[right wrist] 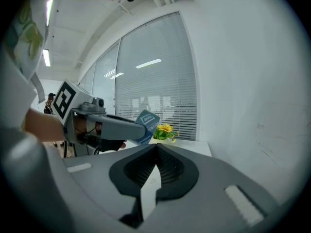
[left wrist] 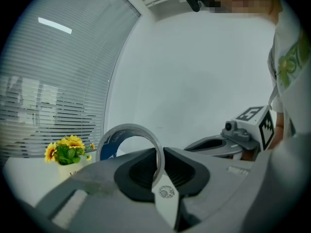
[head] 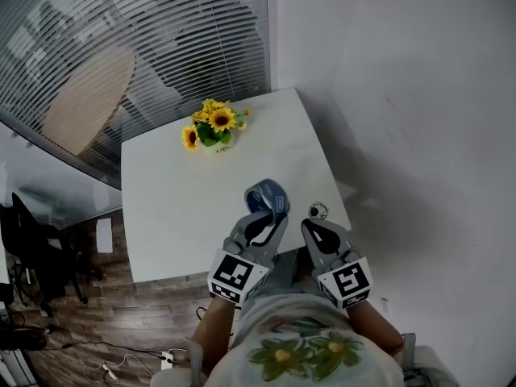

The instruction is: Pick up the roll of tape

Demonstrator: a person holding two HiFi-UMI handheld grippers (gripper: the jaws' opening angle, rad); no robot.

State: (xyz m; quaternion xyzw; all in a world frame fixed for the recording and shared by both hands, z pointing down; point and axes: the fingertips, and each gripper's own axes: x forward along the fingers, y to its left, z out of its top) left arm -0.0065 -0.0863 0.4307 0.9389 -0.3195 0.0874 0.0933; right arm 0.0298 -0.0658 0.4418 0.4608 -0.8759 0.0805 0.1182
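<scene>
Left of my grippers, a sunflower pot [head: 211, 127] stands on the white tabletop [head: 173, 208]. My left gripper [head: 266, 213] has its jaws clenched on the roll of tape [head: 268, 194], held above the tabletop. My right gripper [head: 313, 226], just beside it, has its jaws closed on nothing.

Office: glass partition blinds [head: 185, 31], swivel chair [head: 28, 252]

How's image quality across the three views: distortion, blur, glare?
Head view: evenly lit, sharp, with a wide-angle bend in the blinds. Left gripper view: fisheye circle with black corners, tape crisp, nearest foreground soft. Right gripper view: same fisheye, light strips bright, nothing blown out.
</scene>
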